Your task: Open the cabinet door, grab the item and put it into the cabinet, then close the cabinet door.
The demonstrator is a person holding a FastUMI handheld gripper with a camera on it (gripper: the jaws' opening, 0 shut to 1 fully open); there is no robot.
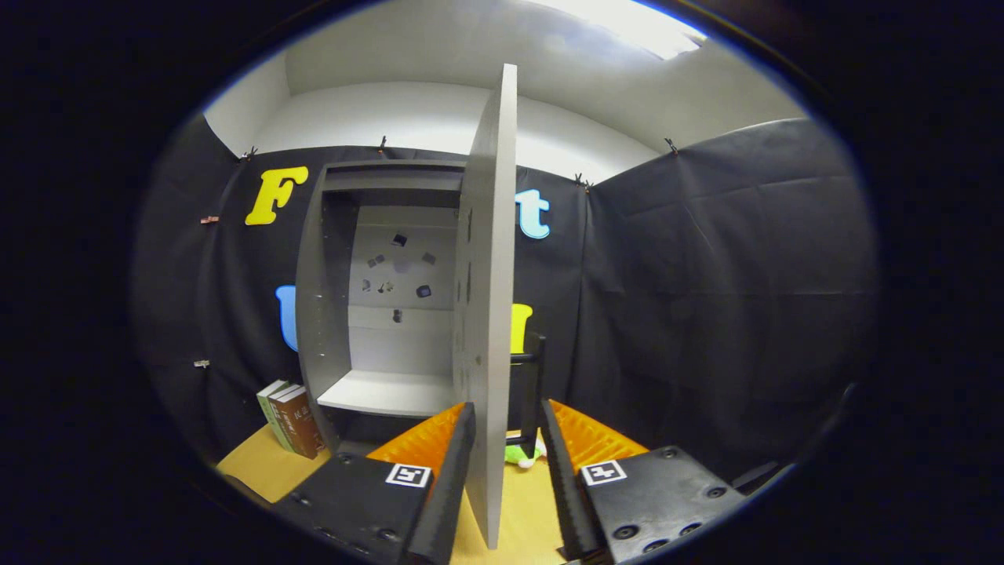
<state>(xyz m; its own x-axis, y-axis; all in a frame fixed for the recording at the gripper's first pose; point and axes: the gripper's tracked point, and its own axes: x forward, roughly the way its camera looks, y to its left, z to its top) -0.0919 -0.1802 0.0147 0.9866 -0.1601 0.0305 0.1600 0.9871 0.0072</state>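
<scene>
Fingers [474, 447] straddle the edge-on cabinet door [490, 298], spread apart, their contact with it unclear, while a small green item [519, 455] lies on the bench [259, 467] just ahead

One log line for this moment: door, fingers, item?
door: grey cabinet door swung open, edge-on between fingers | gripper: open, straddling door | item: green toy on wooden table, beyond door

- Books [289, 417]: a few, upright and leaning a little, spines outward, at the left edge of the wooden tabletop [259, 467], close to the black cloth wall [729, 298] (titles too small to make out).
- Clips [382, 144] pin the cloth's top edge.
- White room wall and ceiling above, lit.
</scene>
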